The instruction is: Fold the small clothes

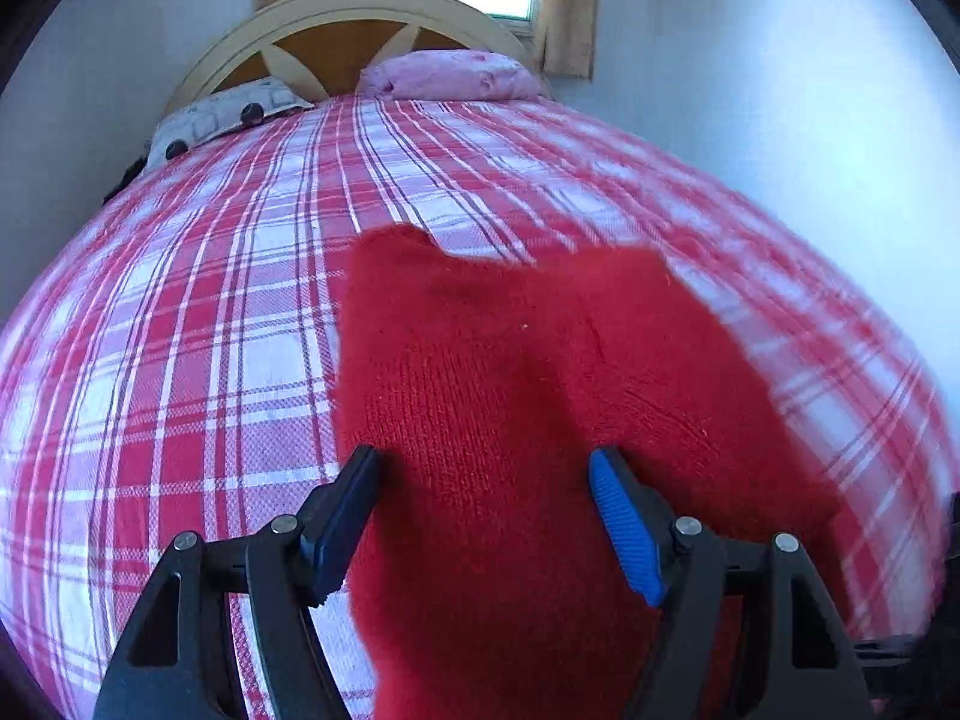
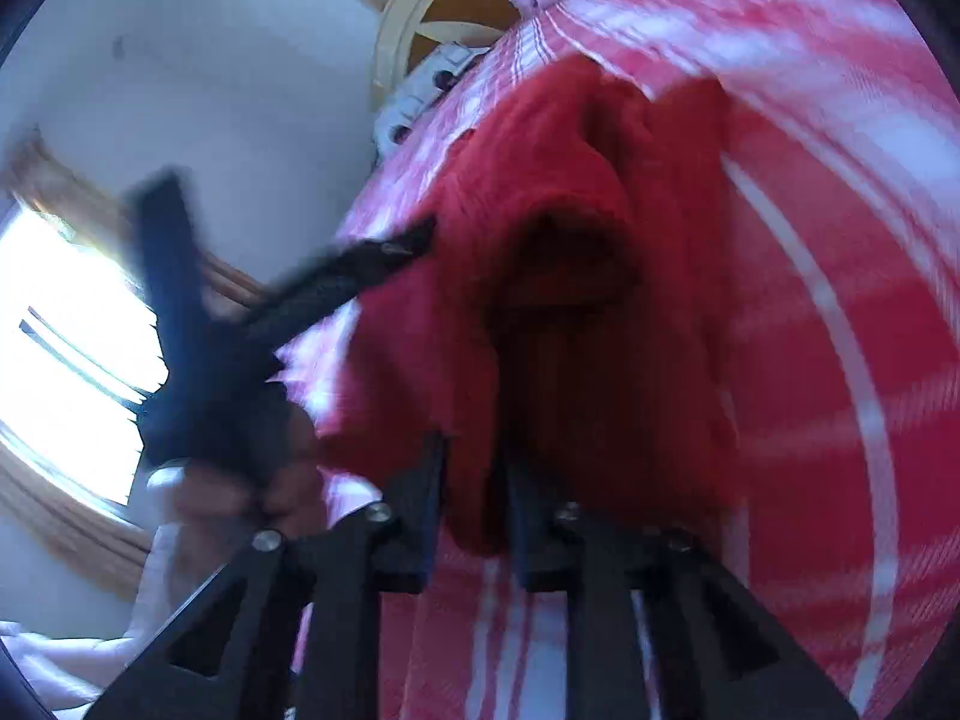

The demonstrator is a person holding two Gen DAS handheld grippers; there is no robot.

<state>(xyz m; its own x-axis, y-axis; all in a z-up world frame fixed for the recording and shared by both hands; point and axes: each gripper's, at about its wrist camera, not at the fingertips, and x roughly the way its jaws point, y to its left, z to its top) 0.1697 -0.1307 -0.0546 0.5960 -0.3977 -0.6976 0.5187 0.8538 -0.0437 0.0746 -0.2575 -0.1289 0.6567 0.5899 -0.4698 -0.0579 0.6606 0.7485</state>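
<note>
The left gripper [image 1: 486, 516] hangs spread above the near part of a red knitted garment [image 1: 510, 372] on the plaid bedspread [image 1: 180, 300], while the right gripper [image 2: 471, 510] pinches a bunched fold, so folding looks underway, not finished.

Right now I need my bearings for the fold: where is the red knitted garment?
The red knitted garment lies on the plaid bedspread, under the open left gripper and pinched by the right gripper.

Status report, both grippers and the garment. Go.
Left gripper open over the red knit garment. Right gripper shut on garment, lifting a fold. Plaid bedspread underneath; nothing blocking.
</note>
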